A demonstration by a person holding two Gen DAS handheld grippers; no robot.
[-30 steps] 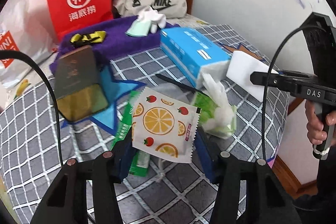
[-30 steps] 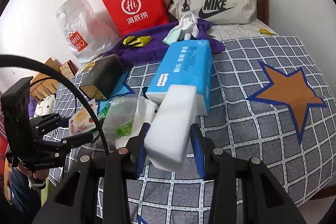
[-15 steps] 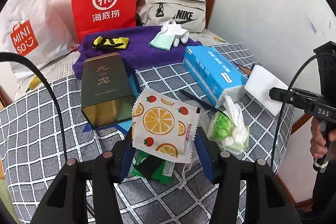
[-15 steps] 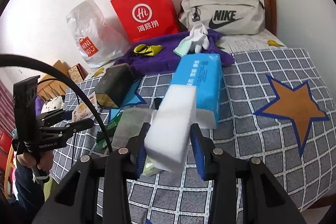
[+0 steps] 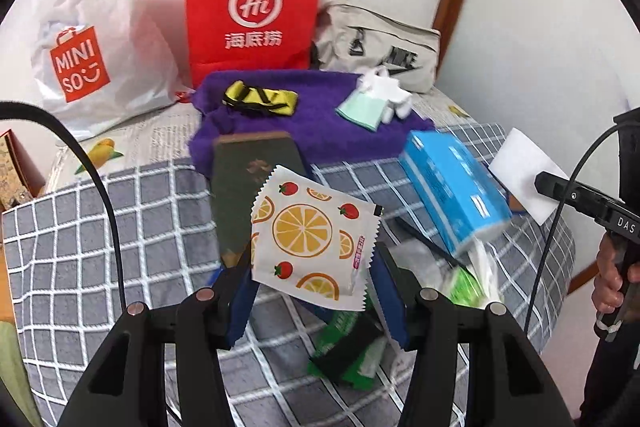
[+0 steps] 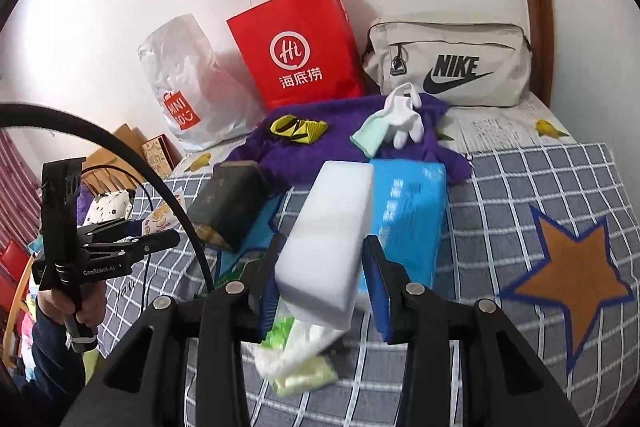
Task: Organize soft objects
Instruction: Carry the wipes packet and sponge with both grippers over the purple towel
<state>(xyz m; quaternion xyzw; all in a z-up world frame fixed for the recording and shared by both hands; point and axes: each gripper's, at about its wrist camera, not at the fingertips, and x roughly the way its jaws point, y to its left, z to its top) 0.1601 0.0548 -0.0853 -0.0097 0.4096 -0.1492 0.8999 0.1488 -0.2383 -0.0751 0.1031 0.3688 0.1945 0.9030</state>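
My left gripper (image 5: 314,281) is shut on a flat white packet printed with oranges and strawberries (image 5: 312,235), held above the checked bed cover. My right gripper (image 6: 322,285) is shut on a white sponge block (image 6: 328,239), also lifted off the bed; the same block (image 5: 524,171) shows at the right of the left wrist view. On the bed lie a blue tissue pack (image 6: 408,211), a dark green tin (image 6: 230,205), a green wrapper (image 5: 352,351) and a crumpled bag of white and green tissue (image 6: 298,359). Farther back a purple towel (image 5: 316,123) carries a yellow-black strap (image 5: 260,99) and white gloves (image 6: 404,115).
Against the wall stand a red paper bag (image 6: 298,47), a white Miniso plastic bag (image 5: 86,39) and a beige Nike pouch (image 6: 452,65). The checked bed cover (image 6: 532,187) has an orange star patch (image 6: 572,267). A person's hand (image 6: 82,311) holds the left gripper's handle.
Both grippers have risen and moved back with their loads. The left wrist view has swung so the bags at the wall come into sight; the tissue bag now lies under the right gripper.
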